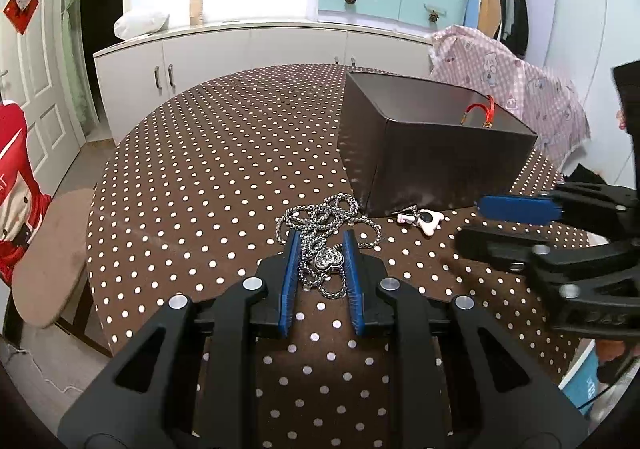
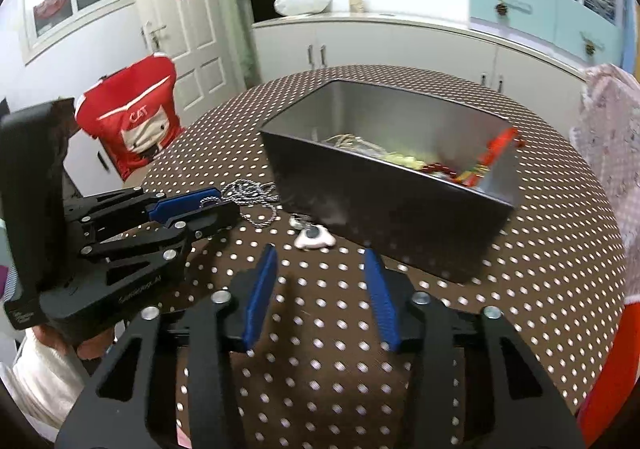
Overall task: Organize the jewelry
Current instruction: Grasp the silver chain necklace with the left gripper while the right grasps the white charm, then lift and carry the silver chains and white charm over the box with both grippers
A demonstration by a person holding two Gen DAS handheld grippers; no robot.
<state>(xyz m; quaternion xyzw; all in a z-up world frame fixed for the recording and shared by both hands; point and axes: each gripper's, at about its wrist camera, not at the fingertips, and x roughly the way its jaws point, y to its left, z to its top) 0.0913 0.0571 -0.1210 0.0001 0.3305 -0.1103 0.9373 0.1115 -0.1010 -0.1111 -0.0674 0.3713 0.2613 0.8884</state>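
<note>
Where the silver chain necklace [image 1: 320,225] with its heart pendant lies heaped on the brown polka-dot tablecloth [image 1: 208,177], your left gripper [image 1: 320,245] has its blue pads narrowed onto the chain. One white charm [image 2: 314,237] sits beside the one dark rectangular box [image 2: 384,189]. Your right gripper [image 2: 320,261] hangs half-open, empty. The red chair cover [image 2: 132,121] reads "CAT".
</note>
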